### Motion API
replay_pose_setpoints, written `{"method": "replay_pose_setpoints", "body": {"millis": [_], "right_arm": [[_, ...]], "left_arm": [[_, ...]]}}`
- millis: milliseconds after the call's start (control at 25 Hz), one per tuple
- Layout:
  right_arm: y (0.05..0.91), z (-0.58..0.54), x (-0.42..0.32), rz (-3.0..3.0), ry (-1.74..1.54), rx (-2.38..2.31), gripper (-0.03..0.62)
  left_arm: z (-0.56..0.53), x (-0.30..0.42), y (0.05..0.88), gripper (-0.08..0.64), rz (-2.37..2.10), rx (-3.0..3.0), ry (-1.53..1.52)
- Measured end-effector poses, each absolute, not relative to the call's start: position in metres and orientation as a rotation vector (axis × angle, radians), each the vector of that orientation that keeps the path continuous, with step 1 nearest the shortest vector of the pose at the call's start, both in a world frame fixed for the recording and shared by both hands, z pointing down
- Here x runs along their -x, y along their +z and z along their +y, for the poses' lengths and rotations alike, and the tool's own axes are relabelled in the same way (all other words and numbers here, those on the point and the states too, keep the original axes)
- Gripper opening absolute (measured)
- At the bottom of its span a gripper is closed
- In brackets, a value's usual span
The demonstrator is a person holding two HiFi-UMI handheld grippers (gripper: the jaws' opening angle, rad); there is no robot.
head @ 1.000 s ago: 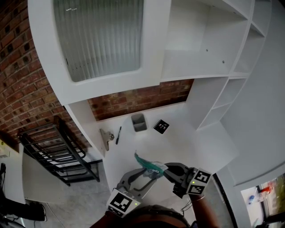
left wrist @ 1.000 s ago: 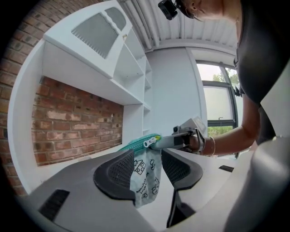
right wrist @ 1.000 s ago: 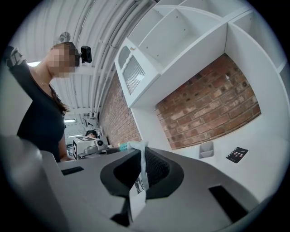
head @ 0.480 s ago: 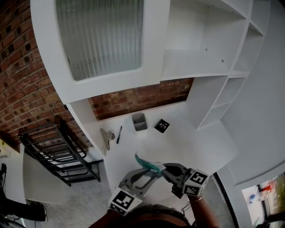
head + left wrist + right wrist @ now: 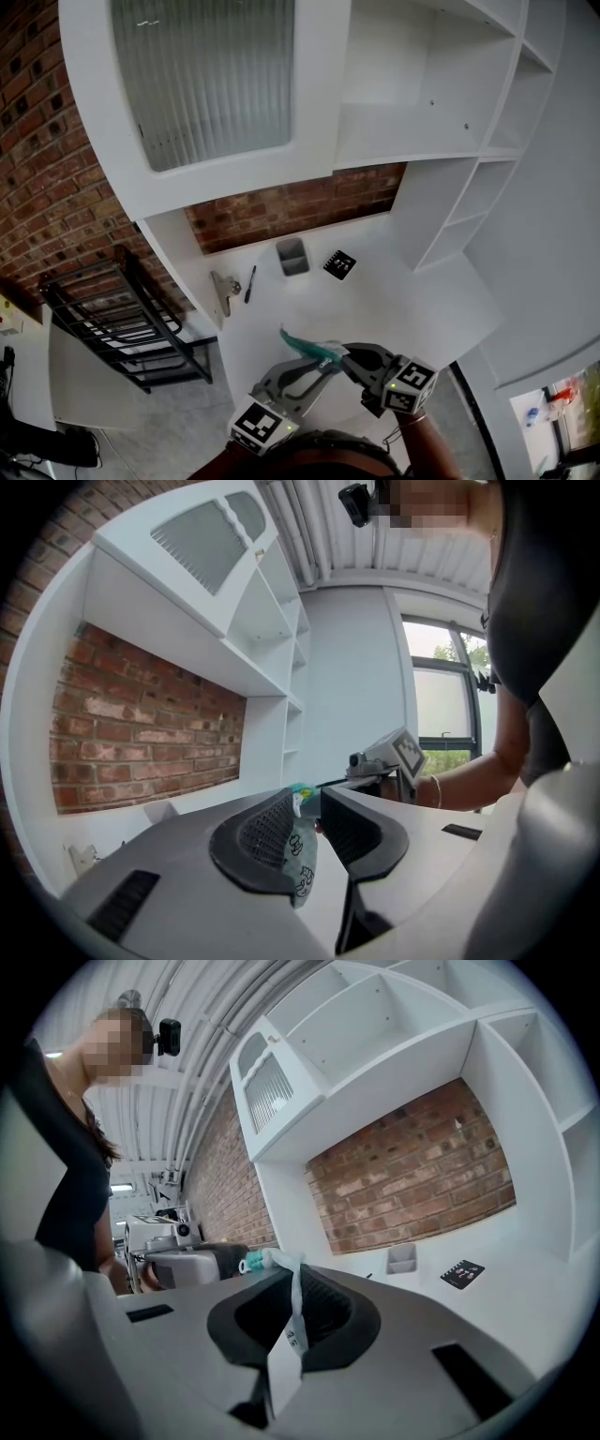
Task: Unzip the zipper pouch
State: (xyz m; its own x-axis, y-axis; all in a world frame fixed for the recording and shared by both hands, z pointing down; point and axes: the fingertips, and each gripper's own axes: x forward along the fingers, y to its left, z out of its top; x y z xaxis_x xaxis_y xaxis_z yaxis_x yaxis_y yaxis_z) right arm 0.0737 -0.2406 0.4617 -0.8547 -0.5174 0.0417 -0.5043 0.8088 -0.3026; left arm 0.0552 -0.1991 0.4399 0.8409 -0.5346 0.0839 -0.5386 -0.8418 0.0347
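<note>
Tools in both hands meet above the near edge of a white worktop (image 5: 375, 300), sharing one small teal-and-clear zipper pouch (image 5: 307, 346) held in the air between them. Reaching in level from the near left, the left tool (image 5: 307, 793) has just been closing its jaws. They now stand only narrowly apart, with the pouch's end filling the gap and its printed body hanging down along one pad. From the near right, the right tool (image 5: 294, 1275) is clamped tight on a thin white strip of the pouch, its jaws together with only that strip between them. The tips of the two tools lie just beside each other. Farther back on the worktop, well apart from the pouch, stands a small grey container (image 5: 292, 256), with a black card (image 5: 339, 265) to its right and a dark pen (image 5: 249, 283) to its left. A metal clip (image 5: 223, 292) lies at the far left edge. A red brick wall (image 5: 291, 211) and white shelving (image 5: 422, 131) rise behind.
</note>
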Motion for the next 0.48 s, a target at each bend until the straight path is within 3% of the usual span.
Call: {"method": "replay_pose_setpoints", "body": {"millis": [480], "right_arm": [[0.457,-0.235,-0.069,2.947,-0.482,0.801,0.006]], "left_arm": [[-0.210,-0.050,0.460,0.086,-0.935,-2.904,0.237]]}}
